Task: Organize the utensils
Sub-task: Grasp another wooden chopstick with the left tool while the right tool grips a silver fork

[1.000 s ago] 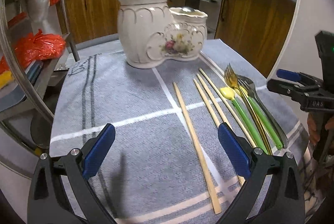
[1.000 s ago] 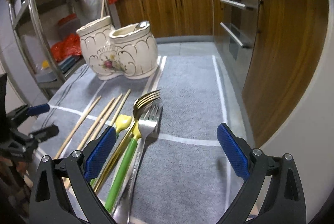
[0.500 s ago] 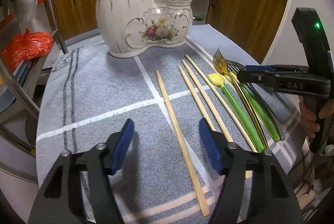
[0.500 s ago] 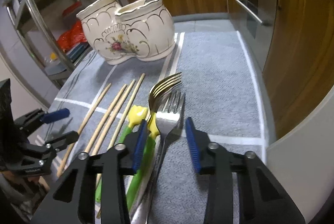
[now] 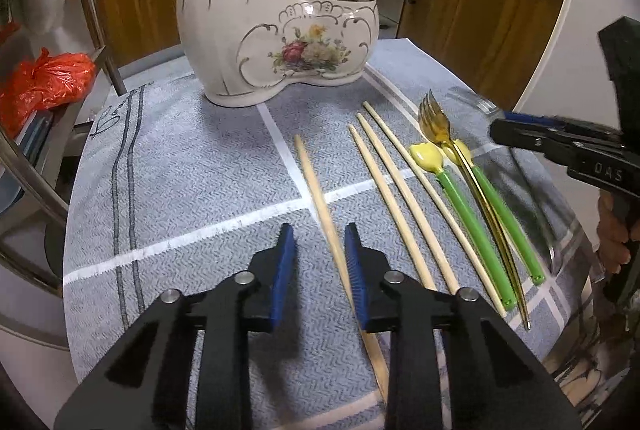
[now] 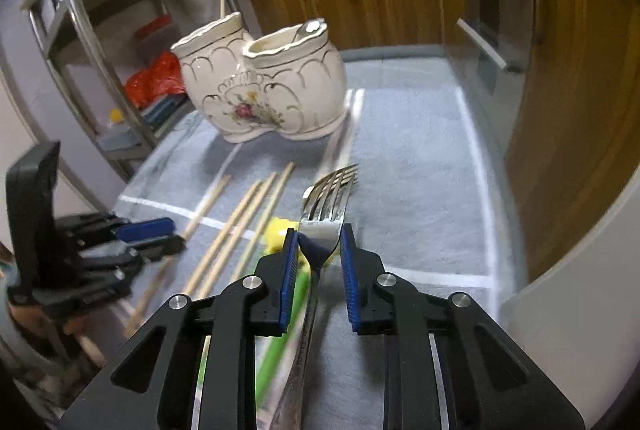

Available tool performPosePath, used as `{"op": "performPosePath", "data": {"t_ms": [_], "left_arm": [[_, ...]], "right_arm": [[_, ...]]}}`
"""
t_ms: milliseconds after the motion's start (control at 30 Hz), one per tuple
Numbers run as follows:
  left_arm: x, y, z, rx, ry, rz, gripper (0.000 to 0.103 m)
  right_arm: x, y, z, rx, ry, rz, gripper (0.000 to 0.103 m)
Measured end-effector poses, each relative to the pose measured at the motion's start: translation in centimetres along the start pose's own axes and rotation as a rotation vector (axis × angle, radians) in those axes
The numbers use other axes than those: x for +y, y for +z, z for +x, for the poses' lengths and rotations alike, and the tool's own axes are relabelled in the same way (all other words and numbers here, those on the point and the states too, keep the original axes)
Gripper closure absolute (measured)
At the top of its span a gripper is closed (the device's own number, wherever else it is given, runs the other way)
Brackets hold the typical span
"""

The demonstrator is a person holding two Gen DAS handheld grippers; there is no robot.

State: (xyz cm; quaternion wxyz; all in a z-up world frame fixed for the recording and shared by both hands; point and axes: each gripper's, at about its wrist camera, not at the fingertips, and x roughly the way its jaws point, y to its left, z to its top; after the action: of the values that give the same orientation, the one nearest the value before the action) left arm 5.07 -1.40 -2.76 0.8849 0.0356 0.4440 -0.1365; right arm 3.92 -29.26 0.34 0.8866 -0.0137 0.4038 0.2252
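The pale wooden chopstick (image 5: pixel 320 197) lies on the grey cloth (image 5: pixel 180 169) between the blue pads of your left gripper (image 5: pixel 319 250); its jaws are closing, the left pad still apart from the stick. Your right gripper (image 6: pixel 319 250), also closing, has the silver steel fork (image 6: pixel 326 207) between its pads, lifted above the cloth.

My own left finger (image 5: pixel 362 270) covers the lone chopstick's (image 5: pixel 316 189) near stretch. The silver fork's (image 6: pixel 330 195) handle blurs out at the bottom edge. Whatever stands in the ceramic holder (image 5: pixel 276 29) is hidden below its rim.
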Motion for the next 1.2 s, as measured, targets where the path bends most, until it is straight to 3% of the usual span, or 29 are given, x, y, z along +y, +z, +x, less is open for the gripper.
{"op": "performPosePath", "data": {"t_ms": [167,367,500,767,900,1033,1067,1200], "left_arm": [[0.5,-0.1,-0.1,0.018,-0.007,0.009,0.093],[1.0,-0.3,-0.4,0.024,-0.008,-0.001,0.093],[0.8,-0.3,-0.4,0.023,-0.021,-0.004,0.093],[0.9,-0.2,-0.3,0.029,-0.037,-0.011,0.093],[0.8,0.1,0.1,0.032,-0.046,-0.019,0.093],[0.7,0.4,0.4,0.031,-0.043,-0.009,0.095],[0.7,0.4,0.4,0.029,-0.045,-0.007,0.095],[0.9,0.4,0.4,0.025,-0.053,-0.001,0.096]], "right_arm": [[-0.8,-0.4,0.2,0.059,-0.037,-0.004,0.081],[-2.6,-1.0,0.9,0.107,0.041,0.072,0.080],[-3.6,-1.0,1.1,0.106,0.085,0.121,0.072],[-5.6,-0.5,2.1,0.132,0.181,0.225,0.071],[-5.6,-0.3,2.8,0.152,0.225,0.258,0.080],[-3.8,0.2,1.9,0.125,0.193,0.206,0.087],[-3.6,0.4,1.5,0.112,0.188,0.199,0.098],[-2.1,1.1,-0.1,0.062,0.151,0.129,0.099]]}}
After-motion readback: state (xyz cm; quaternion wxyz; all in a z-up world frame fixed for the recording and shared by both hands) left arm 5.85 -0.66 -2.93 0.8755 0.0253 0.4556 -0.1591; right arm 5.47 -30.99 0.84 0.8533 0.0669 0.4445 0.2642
